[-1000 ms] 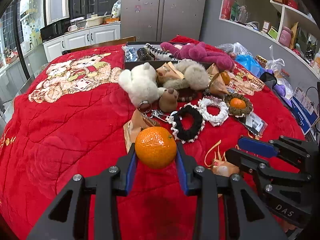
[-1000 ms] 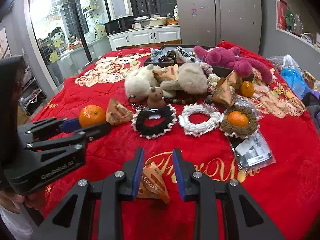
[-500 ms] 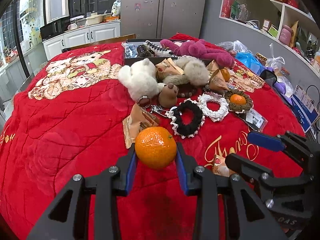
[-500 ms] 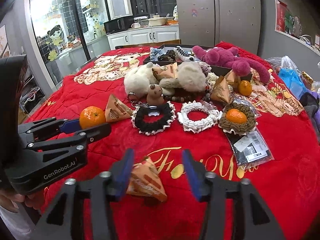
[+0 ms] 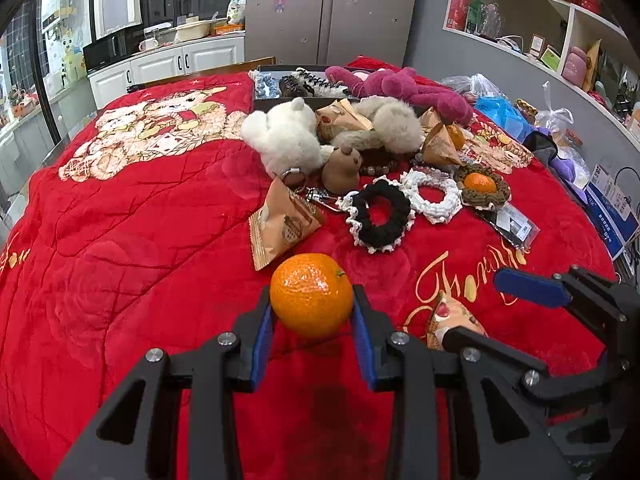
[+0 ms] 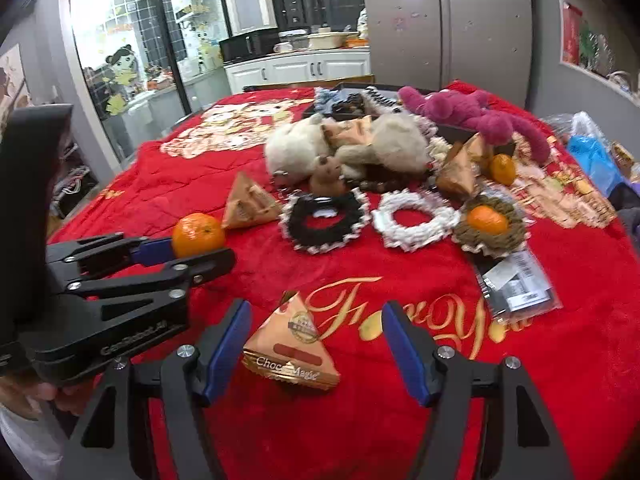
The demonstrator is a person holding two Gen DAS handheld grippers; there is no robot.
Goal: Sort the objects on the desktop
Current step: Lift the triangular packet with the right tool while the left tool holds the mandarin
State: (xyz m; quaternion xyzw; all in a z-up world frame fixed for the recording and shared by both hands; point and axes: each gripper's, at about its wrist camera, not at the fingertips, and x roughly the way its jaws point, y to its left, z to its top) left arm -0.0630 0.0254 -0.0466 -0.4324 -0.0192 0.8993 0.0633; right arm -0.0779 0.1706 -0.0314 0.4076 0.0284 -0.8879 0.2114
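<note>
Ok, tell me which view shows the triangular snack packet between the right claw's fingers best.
The right wrist view: the packet lies whole on the red blanket, label readable, between the open right claw. In the left wrist view only part of it shows, behind that claw's finger.

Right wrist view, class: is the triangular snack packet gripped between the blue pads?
No: the triangular snack packet lies on the red blanket, clear of both pads.

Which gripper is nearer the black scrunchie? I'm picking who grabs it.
Left. The left gripper, holding a tangerine, sits just before the black scrunchie; the right gripper is farther back.
</note>
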